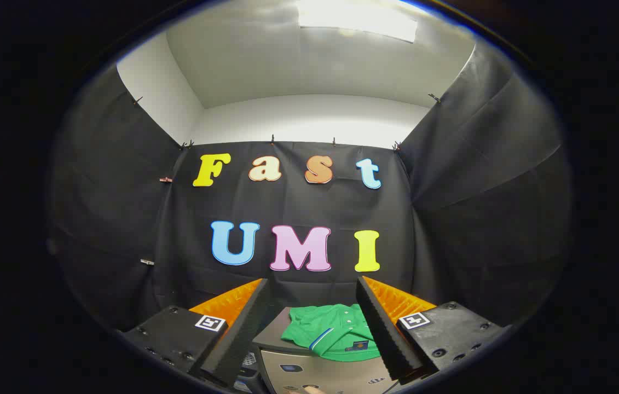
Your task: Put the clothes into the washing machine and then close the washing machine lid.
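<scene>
The claw [312, 317] is spread wide and holds nothing. Between its fingers and just ahead lies a folded green polo shirt [334, 334] on the washing machine [309, 372].

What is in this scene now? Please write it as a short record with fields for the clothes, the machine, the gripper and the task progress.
clothes: one green shirt, folded, lying on top of the washing machine
machine: washing machine below the fingers; the lid under the shirt looks closed
gripper: gripper open, fingers spread wide and touching nothing
relation: shirt lies ahead of and below the fingers, seen in the gap between them
surroundings: black cloth wall behind the machine
task progress: shirt not yet picked up, not yet inside the machine
</scene>
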Demonstrator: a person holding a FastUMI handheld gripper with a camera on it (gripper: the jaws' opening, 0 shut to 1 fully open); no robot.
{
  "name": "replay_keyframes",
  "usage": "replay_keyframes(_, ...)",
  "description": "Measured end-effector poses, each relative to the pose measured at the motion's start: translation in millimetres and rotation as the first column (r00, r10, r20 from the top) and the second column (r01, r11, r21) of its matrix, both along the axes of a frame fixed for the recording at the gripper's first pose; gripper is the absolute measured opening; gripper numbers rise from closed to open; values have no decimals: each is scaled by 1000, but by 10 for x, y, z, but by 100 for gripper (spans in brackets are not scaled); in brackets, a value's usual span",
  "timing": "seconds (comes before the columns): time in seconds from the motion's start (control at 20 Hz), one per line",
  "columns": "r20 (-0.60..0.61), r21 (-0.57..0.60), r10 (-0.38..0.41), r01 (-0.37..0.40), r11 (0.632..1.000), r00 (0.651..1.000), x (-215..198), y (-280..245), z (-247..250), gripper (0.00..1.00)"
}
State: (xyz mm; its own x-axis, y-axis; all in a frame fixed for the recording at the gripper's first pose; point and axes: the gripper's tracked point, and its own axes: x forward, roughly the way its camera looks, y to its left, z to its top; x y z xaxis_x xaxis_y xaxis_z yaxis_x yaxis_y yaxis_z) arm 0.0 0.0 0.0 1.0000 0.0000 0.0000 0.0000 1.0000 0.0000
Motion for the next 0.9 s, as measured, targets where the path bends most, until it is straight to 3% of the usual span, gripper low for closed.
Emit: replay_keyframes(0.9,-15,-8,6,-6,1000,1000,26,7,-45,99)
